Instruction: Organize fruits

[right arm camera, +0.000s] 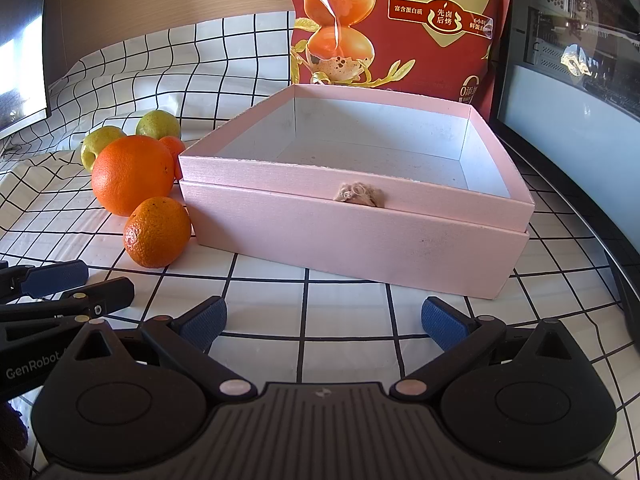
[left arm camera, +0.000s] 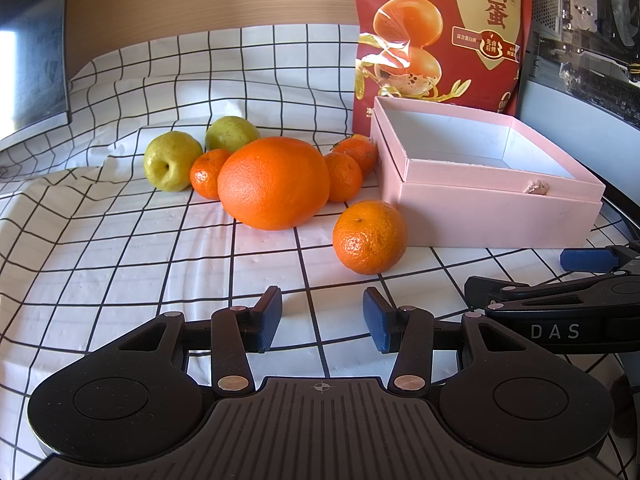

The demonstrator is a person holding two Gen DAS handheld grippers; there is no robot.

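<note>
A big orange [left arm camera: 274, 182] lies on the checked cloth amid small mandarins and two green apples [left arm camera: 172, 166]. One mandarin [left arm camera: 369, 237] lies apart, close to the corner of an open pink box [left arm camera: 496, 216] that has nothing inside. My left gripper [left arm camera: 322, 319] hovers open above the cloth, short of the fruit, with nothing between its blue pads. In the right wrist view my right gripper [right arm camera: 323, 324] stands open before the pink box [right arm camera: 352, 236], wider apart, and holds nothing. The near mandarin [right arm camera: 157, 232] and big orange [right arm camera: 132, 180] lie to its left.
A tall red snack bag [left arm camera: 440, 32] stands behind the box. A dark monitor [left arm camera: 32, 48] sits at the far left and a computer case [left arm camera: 584, 40] at the right. The cloth is wrinkled toward the back left.
</note>
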